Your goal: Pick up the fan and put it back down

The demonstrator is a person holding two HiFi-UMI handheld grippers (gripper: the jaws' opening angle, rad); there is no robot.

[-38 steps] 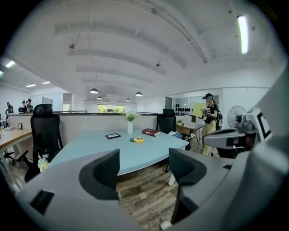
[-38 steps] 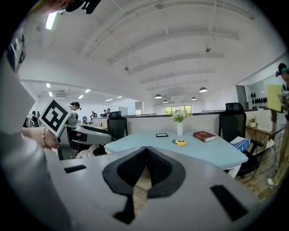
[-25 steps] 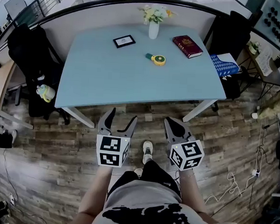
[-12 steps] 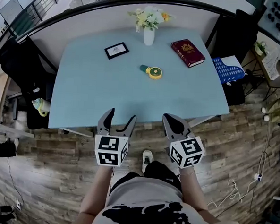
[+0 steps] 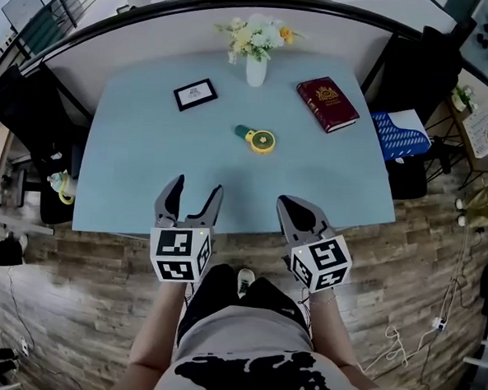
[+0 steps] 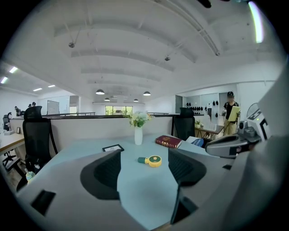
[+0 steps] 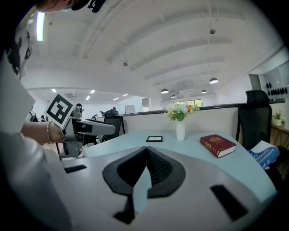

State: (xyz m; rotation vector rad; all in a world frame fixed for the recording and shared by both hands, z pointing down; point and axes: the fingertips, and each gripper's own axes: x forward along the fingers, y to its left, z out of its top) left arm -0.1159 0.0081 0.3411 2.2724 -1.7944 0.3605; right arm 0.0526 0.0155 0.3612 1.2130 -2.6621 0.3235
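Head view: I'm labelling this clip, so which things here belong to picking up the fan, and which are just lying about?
Belongs to the job:
fan
left tongs, open and empty
right tongs, shut and empty

Just lying about:
vase of flowers
picture frame
red book

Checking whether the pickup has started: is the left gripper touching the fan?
Apart. The head view shows bare table between the left gripper and the fan.

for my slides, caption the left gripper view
Open left gripper aimed across the pale blue table at a small round yellow fan.
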